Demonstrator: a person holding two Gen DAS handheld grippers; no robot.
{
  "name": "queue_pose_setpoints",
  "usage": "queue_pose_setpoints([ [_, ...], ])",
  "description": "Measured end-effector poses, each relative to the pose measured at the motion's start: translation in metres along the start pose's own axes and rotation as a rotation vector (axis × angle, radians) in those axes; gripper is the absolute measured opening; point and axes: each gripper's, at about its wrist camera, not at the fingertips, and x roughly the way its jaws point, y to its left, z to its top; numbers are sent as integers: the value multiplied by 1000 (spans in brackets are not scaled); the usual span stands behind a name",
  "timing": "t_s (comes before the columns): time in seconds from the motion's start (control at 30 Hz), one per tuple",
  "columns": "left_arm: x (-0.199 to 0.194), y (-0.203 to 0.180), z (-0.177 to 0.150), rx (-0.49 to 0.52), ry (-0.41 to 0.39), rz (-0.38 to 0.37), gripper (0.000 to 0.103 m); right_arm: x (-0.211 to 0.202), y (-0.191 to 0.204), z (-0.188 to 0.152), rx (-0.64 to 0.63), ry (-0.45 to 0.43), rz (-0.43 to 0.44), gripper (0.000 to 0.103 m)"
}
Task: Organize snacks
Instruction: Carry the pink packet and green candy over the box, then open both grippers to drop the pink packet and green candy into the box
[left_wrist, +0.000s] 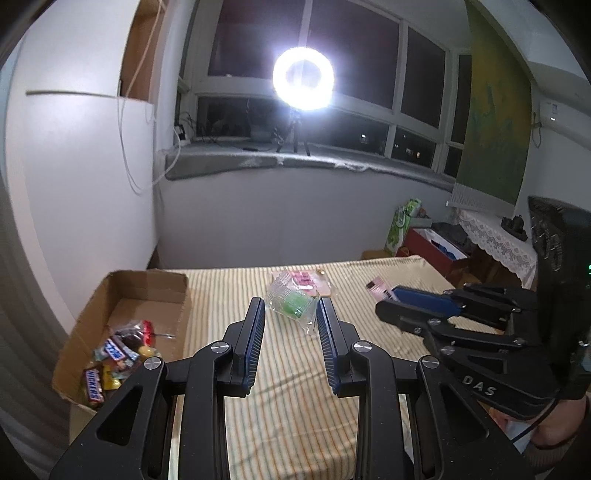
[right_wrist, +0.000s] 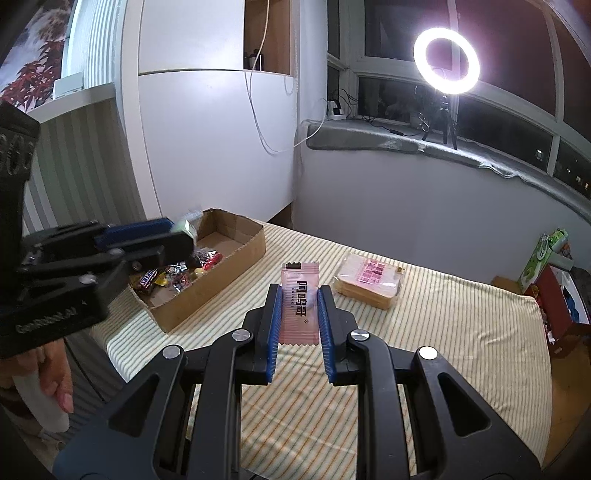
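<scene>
Left tool (left_wrist: 291, 308) is clamped on a clear-wrapped green snack (left_wrist: 293, 304), and the cardboard box (right_wrist: 236, 254) of candy bars (left_wrist: 110, 363) sits down and to its left, closer to this hand than the other. Right tool (right_wrist: 300, 295) pinches a pink sachet (right_wrist: 300, 295) upright, long axis along the fingers; the box is well off to its left, past the left tool. Striped-cloth surface (right_wrist: 443, 332) holds one more pink-labelled packet (right_wrist: 369, 282) just ahead-right; ring light (right_wrist: 446, 61) on the windowsill beyond.
</scene>
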Motion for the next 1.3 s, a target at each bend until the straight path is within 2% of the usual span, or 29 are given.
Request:
queue_pose_setpoints([
  [0.13,-13,8,3,3,-38,19,27,9,11,4,-15,11,10,20],
  [0.33,-15,30,1,-19,-54,44,27,36,36,15,-47,34,41,20],
  [0.53,-17,69,-5,-62,-47,95,27,68,73,29,-87,49,97,20],
  [0.73,-20,117,-16,-116,-36,182,27,105,111,39,-133,73,165,20],
  [0.97,-15,169,-35,-189,7,265,27,152,146,45,-161,109,233,20],
  [1.3,8,189,-43,-213,56,246,27,190,150,48,-170,146,259,20],
])
